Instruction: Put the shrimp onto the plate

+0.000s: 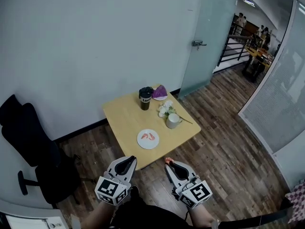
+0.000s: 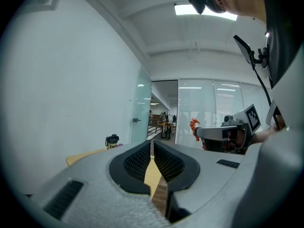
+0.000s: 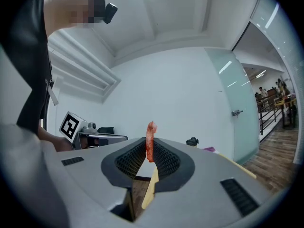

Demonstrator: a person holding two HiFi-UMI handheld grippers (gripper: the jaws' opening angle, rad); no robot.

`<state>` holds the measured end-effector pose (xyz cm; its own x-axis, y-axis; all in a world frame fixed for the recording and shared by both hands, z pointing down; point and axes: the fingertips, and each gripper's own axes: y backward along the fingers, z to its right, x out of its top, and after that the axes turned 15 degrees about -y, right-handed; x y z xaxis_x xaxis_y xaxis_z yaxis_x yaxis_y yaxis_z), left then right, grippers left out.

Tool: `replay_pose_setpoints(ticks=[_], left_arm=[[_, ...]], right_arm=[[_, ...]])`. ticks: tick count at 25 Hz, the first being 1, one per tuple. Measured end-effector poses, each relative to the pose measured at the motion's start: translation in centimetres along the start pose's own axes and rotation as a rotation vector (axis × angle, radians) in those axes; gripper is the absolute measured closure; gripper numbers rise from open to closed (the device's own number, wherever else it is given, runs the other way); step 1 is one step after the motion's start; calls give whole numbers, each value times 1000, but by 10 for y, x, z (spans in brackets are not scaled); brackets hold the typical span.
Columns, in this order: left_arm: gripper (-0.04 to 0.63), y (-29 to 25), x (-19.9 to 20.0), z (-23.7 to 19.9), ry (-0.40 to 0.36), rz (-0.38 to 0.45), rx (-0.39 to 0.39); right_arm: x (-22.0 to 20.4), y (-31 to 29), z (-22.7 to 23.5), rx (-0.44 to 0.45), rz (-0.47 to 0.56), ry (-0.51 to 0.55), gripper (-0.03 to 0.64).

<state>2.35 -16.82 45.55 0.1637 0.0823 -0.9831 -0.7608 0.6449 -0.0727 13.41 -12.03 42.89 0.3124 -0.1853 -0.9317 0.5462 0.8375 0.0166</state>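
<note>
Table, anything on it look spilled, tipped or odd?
Nothing stands out: the plate lies flat, the black cup and mug stand upright on the table. One shrimp is pinched in the right gripper, off the table.

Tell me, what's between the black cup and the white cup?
White flowers lie between the black cup and the white cup; the head view shows it.

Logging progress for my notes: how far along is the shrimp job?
Done: a plated shrimp already lies on the plate. In hand: the right tool is shut on the held shrimp, short of the plate; the left tool is shut, empty. Left: carry it over and release it there.
</note>
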Motion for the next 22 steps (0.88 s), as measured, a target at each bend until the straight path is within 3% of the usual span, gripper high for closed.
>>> replay_pose_setpoints(ticks=[7, 11, 17, 22], left_arm=[[572, -42, -21, -109, -6, -18, -22], [572, -70, -26, -152, -25, -10, -58], [572, -91, -29, -160, 13, 8, -86], [572, -101, -18, -154, 5, 33, -67]], right_arm=[[11, -123, 24, 7, 12, -4, 571], [13, -163, 42, -36, 5, 15, 571], [12, -174, 64, -98, -21, 8, 571], [28, -172, 68, -81, -12, 44, 571]])
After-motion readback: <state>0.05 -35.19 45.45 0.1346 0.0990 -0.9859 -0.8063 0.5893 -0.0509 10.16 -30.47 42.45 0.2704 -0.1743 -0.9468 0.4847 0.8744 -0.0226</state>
